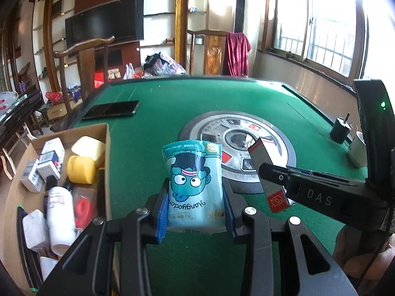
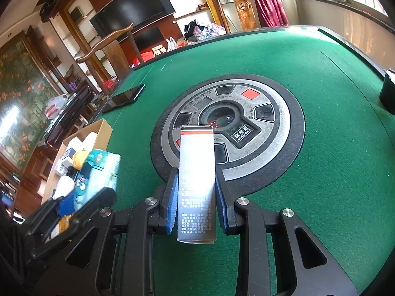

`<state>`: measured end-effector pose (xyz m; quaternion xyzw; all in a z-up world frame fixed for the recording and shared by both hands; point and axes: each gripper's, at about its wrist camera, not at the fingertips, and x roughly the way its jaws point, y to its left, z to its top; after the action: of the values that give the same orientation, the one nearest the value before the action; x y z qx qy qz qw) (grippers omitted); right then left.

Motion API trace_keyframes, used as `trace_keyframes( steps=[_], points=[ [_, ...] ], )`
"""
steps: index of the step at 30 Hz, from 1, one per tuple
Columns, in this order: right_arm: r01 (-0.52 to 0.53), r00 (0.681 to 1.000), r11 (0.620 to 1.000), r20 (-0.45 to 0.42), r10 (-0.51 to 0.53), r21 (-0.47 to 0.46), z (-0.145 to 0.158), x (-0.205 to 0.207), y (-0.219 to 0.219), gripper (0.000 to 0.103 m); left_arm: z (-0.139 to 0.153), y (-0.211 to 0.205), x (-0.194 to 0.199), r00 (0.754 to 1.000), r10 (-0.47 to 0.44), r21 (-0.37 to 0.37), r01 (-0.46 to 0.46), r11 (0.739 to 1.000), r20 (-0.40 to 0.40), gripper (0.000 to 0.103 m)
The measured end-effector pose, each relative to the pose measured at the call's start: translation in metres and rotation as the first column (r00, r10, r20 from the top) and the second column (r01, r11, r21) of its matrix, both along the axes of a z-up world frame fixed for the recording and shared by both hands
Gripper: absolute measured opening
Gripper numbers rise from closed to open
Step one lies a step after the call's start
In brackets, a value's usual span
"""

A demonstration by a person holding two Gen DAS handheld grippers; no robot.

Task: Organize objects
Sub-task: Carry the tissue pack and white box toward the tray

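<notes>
left hand-held gripper (image 1: 196,212) clamps tissue pack (image 1: 193,187); right hand-held gripper (image 2: 196,202) clamps grey box (image 2: 196,180).

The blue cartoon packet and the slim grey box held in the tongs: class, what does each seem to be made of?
Blue cartoon packet: probably thin plastic film, glossy, since it crinkles and catches light along its crimped top edge.
Slim grey box: likely printed card with a silvery sheen, judging by its sharp folded edges and flat faces.

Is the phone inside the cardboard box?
No. The phone lies on the green table, beyond the far edge of the cardboard box.
</notes>
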<state>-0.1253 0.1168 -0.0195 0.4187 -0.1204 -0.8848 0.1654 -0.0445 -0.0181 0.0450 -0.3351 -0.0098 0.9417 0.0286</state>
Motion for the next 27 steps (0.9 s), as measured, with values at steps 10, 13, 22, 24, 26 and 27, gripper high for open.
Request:
trace_keyframes(
  steps=[10, 13, 22, 24, 26, 27],
  points=[
    [-0.026, 0.999, 1.000, -0.023, 0.026, 0.016, 0.002, 0.004, -0.010, 0.027, 0.010, -0.007, 0.008, 0.998, 0.033, -0.019, -0.034, 0.999, -0.061, 0.037],
    [-0.037, 0.999, 0.999, -0.037, 0.038, 0.024, 0.004, 0.007, -0.014, 0.027, 0.013, -0.009, 0.011, 0.996, 0.043, -0.028, -0.046, 0.999, -0.081, 0.037],
    [-0.064, 0.996, 0.998, -0.068, 0.066, 0.025, 0.009, 0.015, -0.022, 0.027, 0.025, -0.018, 0.019, 0.988, 0.074, -0.026, -0.078, 0.997, -0.137, 0.037],
    [-0.070, 0.995, 0.997, -0.066, 0.071, 0.022, 0.009, 0.018, -0.025, 0.027, 0.028, -0.024, 0.022, 0.986, 0.082, -0.013, -0.085, 0.996, -0.146, 0.038],
    [-0.076, 0.995, 0.997, -0.060, 0.076, 0.012, 0.009, 0.021, -0.028, 0.027, 0.030, -0.028, 0.024, 0.984, 0.090, -0.002, -0.091, 0.996, -0.154, 0.038],
    [-0.081, 0.995, 0.997, -0.058, 0.081, 0.008, 0.009, 0.023, -0.031, 0.027, 0.031, -0.032, 0.026, 0.983, 0.094, 0.009, -0.093, 0.996, -0.156, 0.038]
  ],
)
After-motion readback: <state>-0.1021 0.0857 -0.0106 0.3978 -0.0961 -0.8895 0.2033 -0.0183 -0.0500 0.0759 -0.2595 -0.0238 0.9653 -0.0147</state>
